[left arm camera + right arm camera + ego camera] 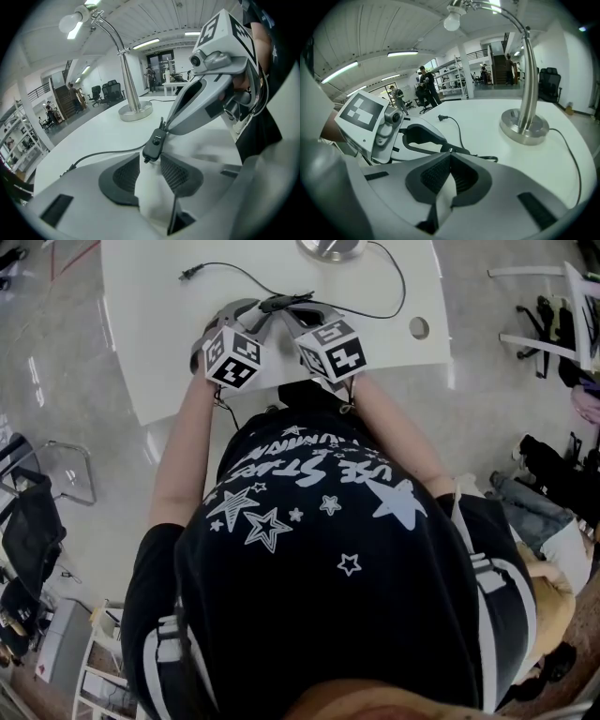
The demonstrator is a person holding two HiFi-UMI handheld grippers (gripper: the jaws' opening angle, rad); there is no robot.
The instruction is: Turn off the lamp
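A chrome gooseneck lamp stands at the back of the white table (150, 334), showing its base (330, 247) (135, 111) (524, 125) and white bulb (70, 21) (452, 21); whether it is lit I cannot tell. Its black cord carries an inline switch (281, 304) (153, 143). My left gripper (151, 157) is open, with the switch just ahead of its tips and only table in the gap. My right gripper (450, 155) has its tips together against the cord at the switch's far end; a pinch on the cord does not show.
The cord's plug (187, 276) (442, 117) lies loose on the table to the left. A round cable hole (419, 327) sits near the right front corner. Chairs (37, 493) and clutter stand on the floor on both sides. People stand far off in the hall.
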